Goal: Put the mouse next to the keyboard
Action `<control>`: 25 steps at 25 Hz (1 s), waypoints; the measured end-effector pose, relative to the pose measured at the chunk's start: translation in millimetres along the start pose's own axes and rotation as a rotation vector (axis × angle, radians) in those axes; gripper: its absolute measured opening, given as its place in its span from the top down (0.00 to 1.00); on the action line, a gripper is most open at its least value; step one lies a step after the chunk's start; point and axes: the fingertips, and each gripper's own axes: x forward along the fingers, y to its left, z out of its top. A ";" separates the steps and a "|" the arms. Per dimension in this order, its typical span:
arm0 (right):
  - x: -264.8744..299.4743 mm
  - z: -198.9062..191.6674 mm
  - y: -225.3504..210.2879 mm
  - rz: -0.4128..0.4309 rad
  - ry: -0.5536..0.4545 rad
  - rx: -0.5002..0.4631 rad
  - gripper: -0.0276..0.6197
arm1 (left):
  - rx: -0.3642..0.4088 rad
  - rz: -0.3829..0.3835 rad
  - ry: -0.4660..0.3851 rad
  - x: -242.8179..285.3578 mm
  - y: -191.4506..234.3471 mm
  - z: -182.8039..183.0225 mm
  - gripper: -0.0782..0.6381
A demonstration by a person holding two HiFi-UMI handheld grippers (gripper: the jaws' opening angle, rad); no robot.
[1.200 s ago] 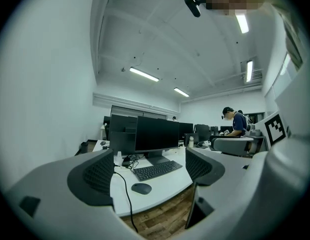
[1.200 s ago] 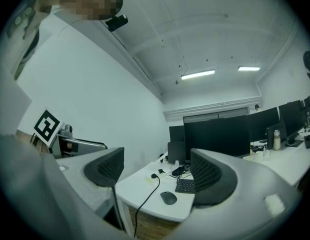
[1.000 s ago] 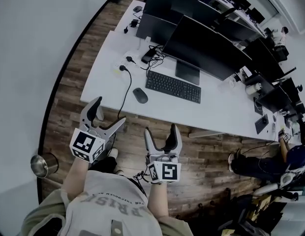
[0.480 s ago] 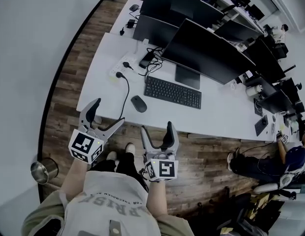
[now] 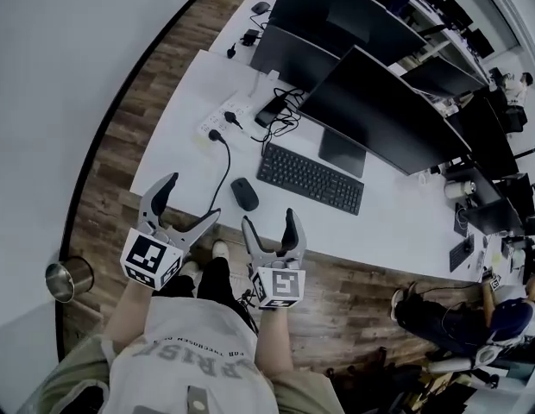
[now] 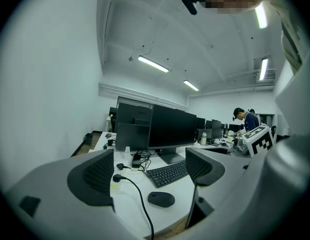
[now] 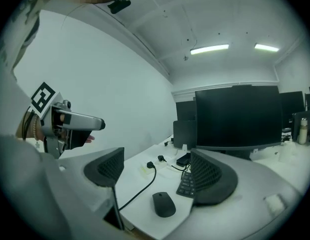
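A dark oval mouse (image 5: pixel 244 194) lies on the white desk (image 5: pixel 177 149), near its front edge and left of the black keyboard (image 5: pixel 311 178). The same mouse (image 6: pixel 161 199) and keyboard (image 6: pixel 167 173) show between the jaws in the left gripper view; the right gripper view has the mouse (image 7: pixel 164 204) close ahead and the keyboard (image 7: pixel 185 183) partly hidden by a jaw. My left gripper (image 5: pixel 181 205) hangs open at the desk's front edge, left of the mouse. My right gripper (image 5: pixel 267 224) is open too, just short of the mouse. Neither holds anything.
A black cable (image 5: pixel 222 164) runs from a plug across the desk's left part and over the front edge. Large monitors (image 5: pixel 380 115) stand behind the keyboard. A metal bin (image 5: pixel 62 278) sits on the wooden floor at left. A person (image 5: pixel 496 317) sits at the far right.
Both grippers have drifted a little forward toward the desk edge, the right one closing in on the mouse. The mouse and keyboard have not moved on the desk.
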 end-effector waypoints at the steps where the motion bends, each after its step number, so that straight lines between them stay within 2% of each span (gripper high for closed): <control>1: 7.0 -6.3 -2.7 0.013 0.014 0.005 0.33 | -0.001 0.009 -0.001 3.7 0.6 1.3 0.29; 9: 57.7 -65.5 -20.0 0.107 0.134 0.005 0.33 | 0.006 0.043 -0.013 29.9 -6.1 11.7 0.29; 13: 78.3 -97.0 -21.8 0.149 0.195 -0.011 0.33 | -0.029 0.077 -0.036 37.5 -3.8 12.1 0.29; 17: 94.5 -133.1 -20.5 0.190 0.271 -0.018 0.33 | -0.033 0.103 0.005 39.7 1.3 -0.9 0.29; 19: 100.8 -151.3 -20.7 0.204 0.310 -0.024 0.33 | -0.034 0.114 0.022 41.0 3.4 -8.1 0.29; 25: 109.0 -196.8 -25.2 0.217 0.428 -0.042 0.33 | -0.077 0.150 -0.008 47.0 7.9 -9.8 0.29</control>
